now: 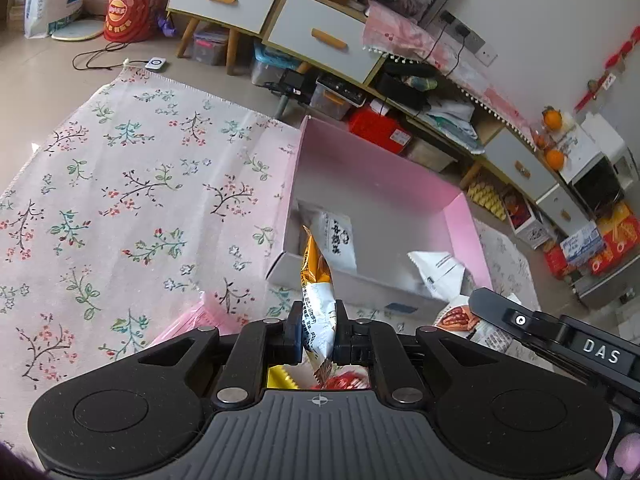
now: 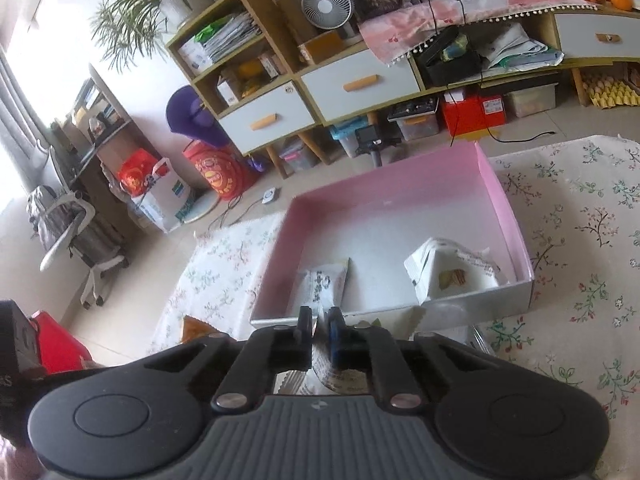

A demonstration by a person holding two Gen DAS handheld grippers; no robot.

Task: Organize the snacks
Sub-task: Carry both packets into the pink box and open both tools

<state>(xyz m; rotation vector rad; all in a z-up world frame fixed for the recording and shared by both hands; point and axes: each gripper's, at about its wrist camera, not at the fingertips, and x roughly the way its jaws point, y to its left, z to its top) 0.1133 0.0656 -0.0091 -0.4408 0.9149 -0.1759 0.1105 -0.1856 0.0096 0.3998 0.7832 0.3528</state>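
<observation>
A floral cloth (image 1: 120,184) covers the table; drawer cabinets (image 2: 360,80) line the wall beyond the pink box (image 1: 380,200). The left gripper (image 1: 319,330) pinches an orange-and-silver snack packet (image 1: 316,292), long axis pointing toward the box. The right gripper (image 2: 319,334) is clamped on a white packet (image 2: 336,376) before the box.

Open pink box (image 2: 508,216), bare far half; two white packets (image 2: 452,272) along its near wall.
</observation>
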